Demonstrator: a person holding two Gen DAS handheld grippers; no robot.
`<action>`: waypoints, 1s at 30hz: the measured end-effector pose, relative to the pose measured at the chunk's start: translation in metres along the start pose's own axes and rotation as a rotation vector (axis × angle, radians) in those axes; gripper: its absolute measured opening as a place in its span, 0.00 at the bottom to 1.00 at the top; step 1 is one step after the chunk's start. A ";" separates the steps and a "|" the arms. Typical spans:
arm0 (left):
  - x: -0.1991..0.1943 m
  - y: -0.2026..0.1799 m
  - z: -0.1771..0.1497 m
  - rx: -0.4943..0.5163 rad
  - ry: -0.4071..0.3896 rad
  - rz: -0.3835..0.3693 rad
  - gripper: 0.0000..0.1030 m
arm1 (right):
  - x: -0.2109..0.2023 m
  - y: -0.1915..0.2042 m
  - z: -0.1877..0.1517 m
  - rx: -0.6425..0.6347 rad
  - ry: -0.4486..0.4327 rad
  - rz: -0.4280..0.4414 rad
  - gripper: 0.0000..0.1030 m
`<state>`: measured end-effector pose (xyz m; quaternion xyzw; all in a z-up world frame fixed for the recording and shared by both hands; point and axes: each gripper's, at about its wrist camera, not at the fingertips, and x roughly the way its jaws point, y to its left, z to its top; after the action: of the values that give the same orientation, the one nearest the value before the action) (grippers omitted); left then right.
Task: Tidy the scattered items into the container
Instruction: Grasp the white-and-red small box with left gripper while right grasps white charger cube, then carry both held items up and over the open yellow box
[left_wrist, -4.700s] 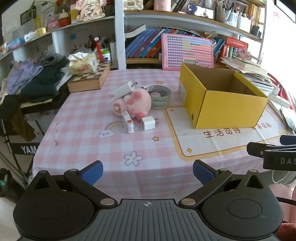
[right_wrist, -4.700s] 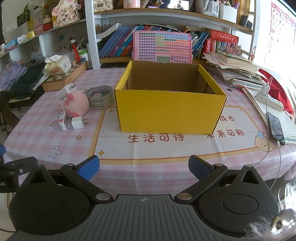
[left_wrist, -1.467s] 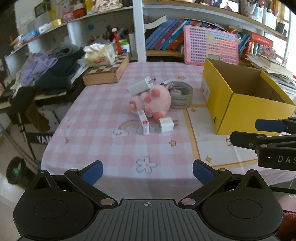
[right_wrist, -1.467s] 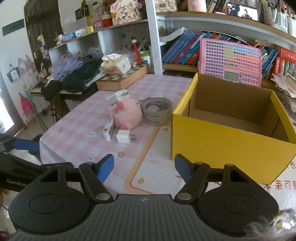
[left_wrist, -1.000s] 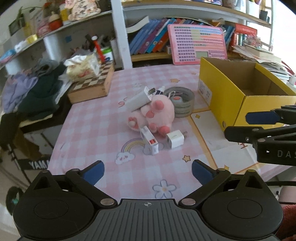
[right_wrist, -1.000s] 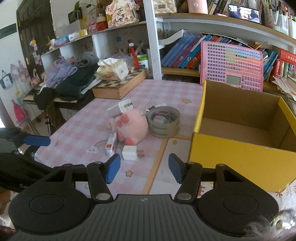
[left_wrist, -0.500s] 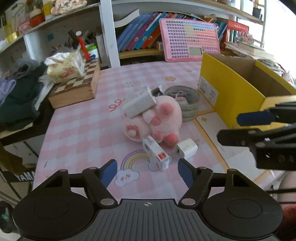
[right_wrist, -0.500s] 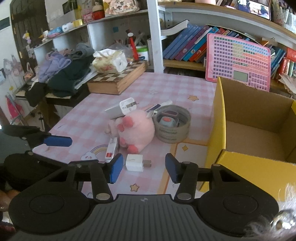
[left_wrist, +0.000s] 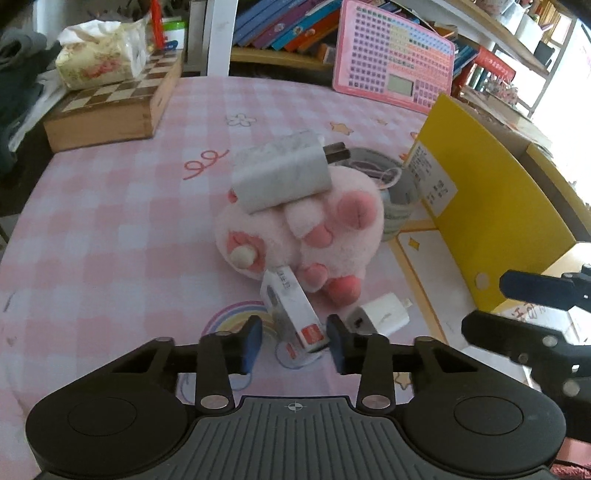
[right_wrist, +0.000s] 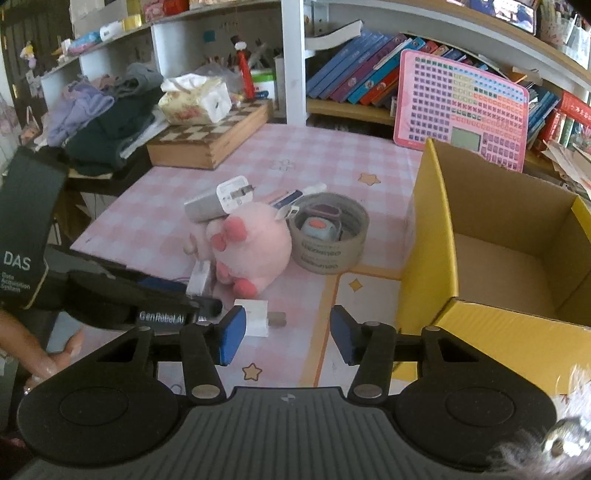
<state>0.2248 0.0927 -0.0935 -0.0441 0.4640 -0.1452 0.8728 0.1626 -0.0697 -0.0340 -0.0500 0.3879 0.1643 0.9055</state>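
Note:
A pink plush pig (left_wrist: 299, 236) (right_wrist: 251, 247) lies on the pink checked tablecloth with a grey charger (left_wrist: 282, 173) (right_wrist: 221, 203) on top. A white and red box (left_wrist: 293, 314) lies in front of the pig, between the open fingers of my left gripper (left_wrist: 294, 343), untouched. A small white plug (left_wrist: 380, 317) (right_wrist: 255, 317) lies to its right. My right gripper (right_wrist: 286, 338) is open just right of the plug. A tape roll (right_wrist: 328, 236) holds small items. The open yellow box (right_wrist: 498, 251) (left_wrist: 487, 218) stands to the right, with nothing seen inside.
A wooden chess box (right_wrist: 210, 140) with a tissue pack (right_wrist: 195, 98) sits at the table's far left. A pink keyboard toy (right_wrist: 461, 110) leans on the bookshelf behind. Clothes (right_wrist: 107, 114) are piled on the left. A hand (right_wrist: 55, 354) shows low left.
Both grippers have moved forward and down toward the pile. My left gripper's fingers have narrowed around the white and red box. My right gripper has come close to the small white plug.

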 end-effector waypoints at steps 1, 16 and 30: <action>0.000 0.002 0.001 -0.001 0.003 -0.014 0.27 | 0.003 0.001 0.000 -0.001 0.007 0.002 0.47; -0.017 0.022 -0.004 0.058 0.022 -0.018 0.13 | 0.065 0.019 0.003 -0.004 0.133 0.007 0.51; -0.028 0.031 -0.011 0.044 0.025 -0.036 0.12 | 0.081 0.028 0.002 -0.012 0.158 -0.016 0.39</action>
<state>0.2079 0.1311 -0.0843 -0.0313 0.4705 -0.1716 0.8650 0.2068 -0.0222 -0.0894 -0.0713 0.4569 0.1550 0.8730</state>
